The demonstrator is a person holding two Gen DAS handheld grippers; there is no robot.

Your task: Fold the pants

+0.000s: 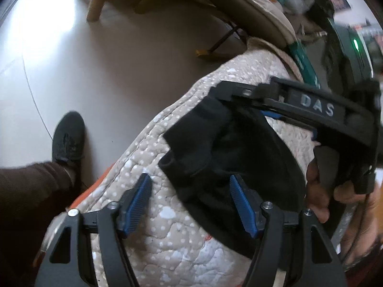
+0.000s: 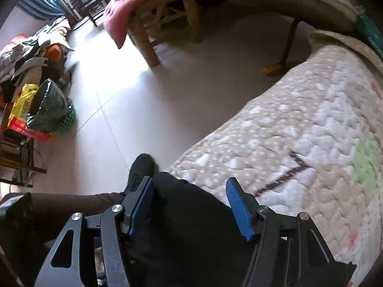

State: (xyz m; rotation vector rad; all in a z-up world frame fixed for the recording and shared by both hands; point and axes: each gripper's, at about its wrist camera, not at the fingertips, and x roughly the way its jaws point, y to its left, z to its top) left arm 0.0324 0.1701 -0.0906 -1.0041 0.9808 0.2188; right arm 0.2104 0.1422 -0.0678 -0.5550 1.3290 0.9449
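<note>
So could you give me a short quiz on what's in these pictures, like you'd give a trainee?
1. True or false: the black pants hang on a hanger.
2. What colour are the pads of the left gripper? A red, B blue, C green.
3. What stands on the floor beside the spotted quilt?

Key: 1 false, they lie on the quilt. 2 B. 3 a black shoe.
</note>
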